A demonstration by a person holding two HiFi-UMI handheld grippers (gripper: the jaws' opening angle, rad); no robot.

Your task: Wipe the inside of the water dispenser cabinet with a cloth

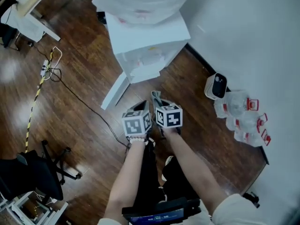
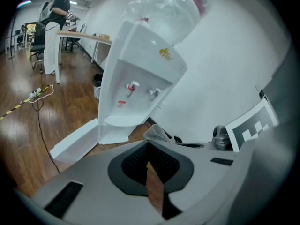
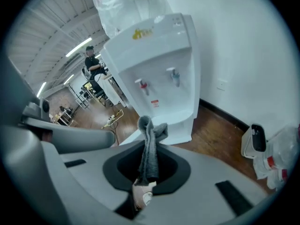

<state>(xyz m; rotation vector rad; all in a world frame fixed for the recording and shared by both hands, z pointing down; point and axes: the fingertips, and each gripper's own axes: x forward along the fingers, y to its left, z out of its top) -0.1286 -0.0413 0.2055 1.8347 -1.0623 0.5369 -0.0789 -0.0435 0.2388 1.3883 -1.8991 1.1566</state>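
The white water dispenser (image 1: 149, 41) stands against the wall with a bottle on top. Its cabinet door (image 1: 114, 92) hangs open toward the floor on the left, and little of the interior shows. Both grippers hover side by side above the wood floor, a short way in front of it. My right gripper (image 1: 158, 102) is shut on a grey cloth (image 3: 149, 146) that sticks up between the jaws, which point at the dispenser (image 3: 159, 64). My left gripper (image 1: 140, 108) is shut with nothing in it. Its view shows the dispenser (image 2: 140, 83), the door (image 2: 75, 142) and the cloth's tip (image 2: 157, 132).
A power strip with a cable (image 1: 47, 69) lies on the floor at the left. An office chair (image 1: 33, 172) stands at the lower left. Along the right wall are a small white bin (image 1: 216, 86) and clear plastic bottles (image 1: 243, 116). A person (image 2: 61, 8) is at a distant desk.
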